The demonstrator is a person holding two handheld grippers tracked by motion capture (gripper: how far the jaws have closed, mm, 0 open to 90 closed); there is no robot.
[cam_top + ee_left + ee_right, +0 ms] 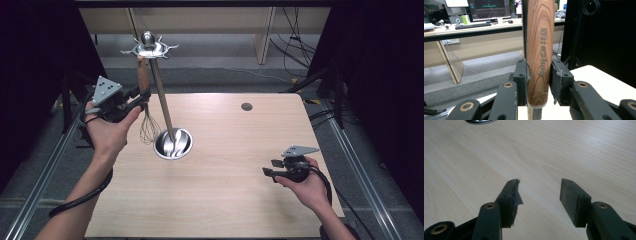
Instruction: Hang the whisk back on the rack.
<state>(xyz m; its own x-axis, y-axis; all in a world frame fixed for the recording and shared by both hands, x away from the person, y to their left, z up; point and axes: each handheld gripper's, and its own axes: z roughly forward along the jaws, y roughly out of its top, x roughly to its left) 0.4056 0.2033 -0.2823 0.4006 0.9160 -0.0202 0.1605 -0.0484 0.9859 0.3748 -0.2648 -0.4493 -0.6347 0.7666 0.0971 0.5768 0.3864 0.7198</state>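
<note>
The left hand-held gripper [141, 98] is clamped on the wooden handle of a whisk [145, 95], which hangs upright at about ten o'clock on the desk [235, 170], its wire loops just beside the steel pole of the utensil stand [162, 102]. In the left gripper view the handle [539, 50] sits squarely between the two pads, gripped near its lower end. The handle's top reaches up to the stand's hooked crown [149, 48], but whether it hangs from a hook or is only held beneath one cannot be told. Judging from this, the whisk is either about to come off the stand or about to be hung; either way that step is unfinished. The stand's round base [173, 144] holds what look like spoons. The right hand-held gripper [272, 168] rests idle at four o'clock, jaws apart and empty above bare desk.
</note>
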